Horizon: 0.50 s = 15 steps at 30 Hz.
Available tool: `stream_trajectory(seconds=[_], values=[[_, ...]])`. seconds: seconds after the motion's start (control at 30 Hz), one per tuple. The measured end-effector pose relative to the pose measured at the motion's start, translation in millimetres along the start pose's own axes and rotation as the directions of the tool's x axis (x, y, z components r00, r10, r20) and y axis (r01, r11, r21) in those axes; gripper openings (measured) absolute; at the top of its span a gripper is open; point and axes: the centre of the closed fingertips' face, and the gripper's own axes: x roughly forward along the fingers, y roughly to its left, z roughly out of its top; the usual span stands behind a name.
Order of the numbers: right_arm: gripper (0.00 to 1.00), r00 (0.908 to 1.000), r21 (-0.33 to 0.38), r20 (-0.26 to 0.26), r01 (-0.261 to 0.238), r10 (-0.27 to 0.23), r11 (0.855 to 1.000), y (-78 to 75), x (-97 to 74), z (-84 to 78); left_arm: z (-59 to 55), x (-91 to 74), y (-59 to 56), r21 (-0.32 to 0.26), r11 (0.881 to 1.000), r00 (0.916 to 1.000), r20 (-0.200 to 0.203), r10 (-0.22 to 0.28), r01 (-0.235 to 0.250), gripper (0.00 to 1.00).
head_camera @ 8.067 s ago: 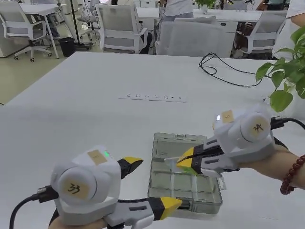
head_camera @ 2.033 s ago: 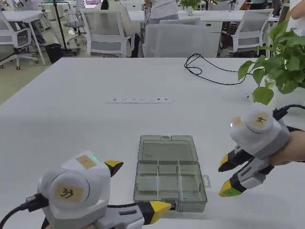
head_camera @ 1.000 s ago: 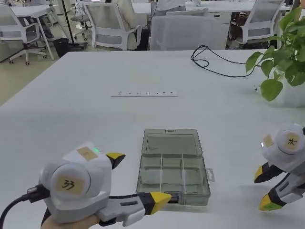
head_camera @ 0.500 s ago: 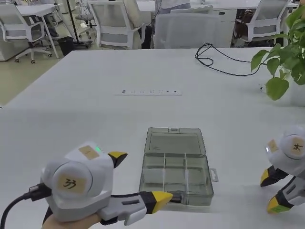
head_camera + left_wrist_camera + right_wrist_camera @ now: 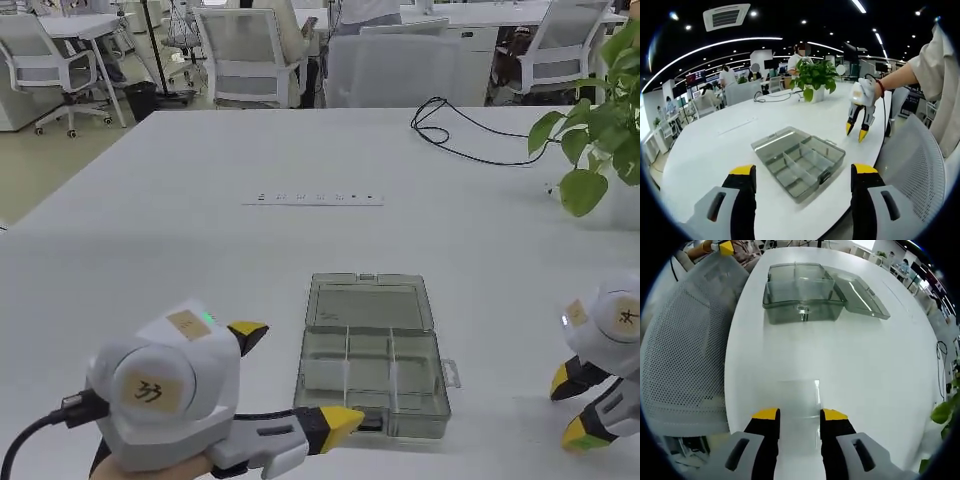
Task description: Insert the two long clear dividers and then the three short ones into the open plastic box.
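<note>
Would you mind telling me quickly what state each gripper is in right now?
Left gripper: open, holding nothing.
Right gripper: open, holding nothing; a clear divider lies on the table just ahead of its jaws.

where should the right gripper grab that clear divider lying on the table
Probably by its two side edges, coming down from above. The clear divider lies flat on the table, so its faces can't be pinched. It sits just ahead of the open right gripper, in line with its jaws.
</note>
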Motion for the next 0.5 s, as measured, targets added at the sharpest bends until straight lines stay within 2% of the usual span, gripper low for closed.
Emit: stream_trajectory(seconds=[0.13, 0.27, 0.37, 0.5], values=[[0.32, 0.9998, 0.016, 0.006, 0.020, -0.020, 1.000, -0.4, -0.9, -0.4, 0.2, -1.5, -0.1, -0.003, 1.000, 1.0000, 0.001, 0.000, 0.000, 0.78], [0.32, 0.9966, 0.030, 0.041, 0.070, -0.071, 0.997, -4.7, -4.7, 6.8, 1.8, -3.4, -0.7, -0.009, 1.000, 1.0000, 0.008, -0.005, 0.005, 0.77], [0.32, 0.9912, 0.022, 0.069, 0.112, -0.113, 0.993, -8.4, -9.8, 15.9, 1.8, -3.9, -1.4, -0.016, 1.000, 0.9999, 0.011, -0.009, 0.010, 0.76], [0.32, 0.9784, 0.013, 0.106, 0.177, -0.177, 0.984, -14.3, -21.0, 30.8, 2.5, -3.6, -5.0, -0.021, 1.000, 0.9996, 0.014, -0.023, 0.023, 0.71]])
